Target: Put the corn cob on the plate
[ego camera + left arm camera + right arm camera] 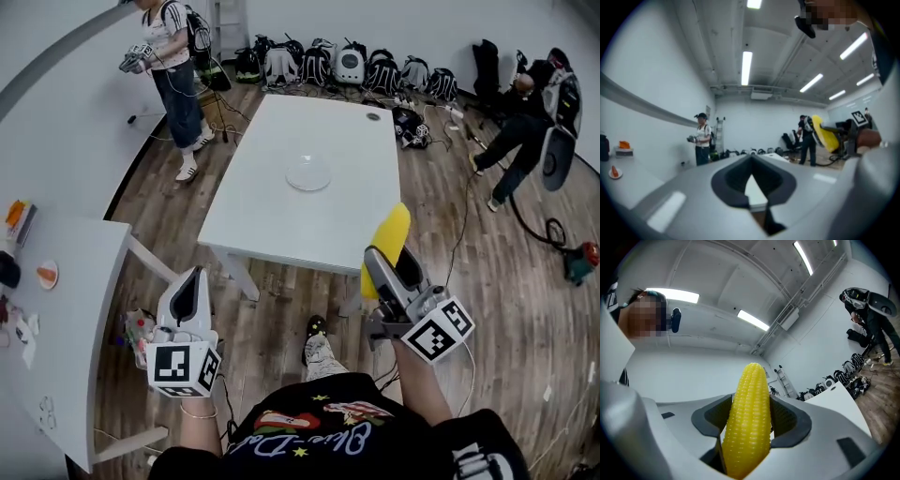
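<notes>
A yellow corn cob stands upright between the jaws of my right gripper, which is shut on it and held in the air off the near edge of the white table. In the right gripper view the corn cob fills the gap of the right gripper, its tip rising above the pads. A clear round plate lies near the table's middle, well beyond the corn. My left gripper hangs low at the left, shut and holding nothing. In the left gripper view the left gripper has its tips together, and the corn cob shows at right.
A second white table with small orange items stands at the near left. A person with grippers stands at the far left, another person bends at the far right. Backpacks line the back wall. Cables and a vacuum lie on the wooden floor.
</notes>
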A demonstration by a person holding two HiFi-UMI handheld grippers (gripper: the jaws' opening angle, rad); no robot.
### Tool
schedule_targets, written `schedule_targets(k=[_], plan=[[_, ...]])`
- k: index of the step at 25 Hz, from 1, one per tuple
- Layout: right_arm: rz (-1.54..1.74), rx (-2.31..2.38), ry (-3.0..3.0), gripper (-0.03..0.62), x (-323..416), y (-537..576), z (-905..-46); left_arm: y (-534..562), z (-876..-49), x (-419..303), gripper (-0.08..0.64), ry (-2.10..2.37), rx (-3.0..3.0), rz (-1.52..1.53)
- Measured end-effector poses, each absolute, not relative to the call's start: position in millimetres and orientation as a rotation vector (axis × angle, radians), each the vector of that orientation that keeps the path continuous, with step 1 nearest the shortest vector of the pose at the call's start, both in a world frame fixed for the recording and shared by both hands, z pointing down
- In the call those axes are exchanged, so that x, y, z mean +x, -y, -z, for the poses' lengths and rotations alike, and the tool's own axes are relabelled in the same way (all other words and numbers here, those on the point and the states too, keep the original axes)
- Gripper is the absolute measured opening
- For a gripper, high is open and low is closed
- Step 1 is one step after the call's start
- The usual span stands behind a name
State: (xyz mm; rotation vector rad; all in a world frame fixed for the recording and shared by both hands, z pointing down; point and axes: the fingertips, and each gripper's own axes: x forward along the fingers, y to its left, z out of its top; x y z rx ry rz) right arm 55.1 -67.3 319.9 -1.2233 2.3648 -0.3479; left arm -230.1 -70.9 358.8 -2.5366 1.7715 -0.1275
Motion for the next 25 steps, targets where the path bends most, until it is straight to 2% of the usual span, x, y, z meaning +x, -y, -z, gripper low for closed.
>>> schedule_targets(k=[12, 16, 25], plan=[[0.503, -1.199, -2.434, 0.252, 87, 306, -345, 290, -337, -179, 0.002, -1.757, -2.54, 0.111], [0.542, -1.227, -2.569, 0.252, 90, 369, -377, 330, -334, -167, 0.0, -1.733, -2.576, 0.118], [0.678, -1.337, -2.802, 0.252, 76, 465, -464, 367, -347, -191, 0.001, -1.845, -2.524, 0.184]])
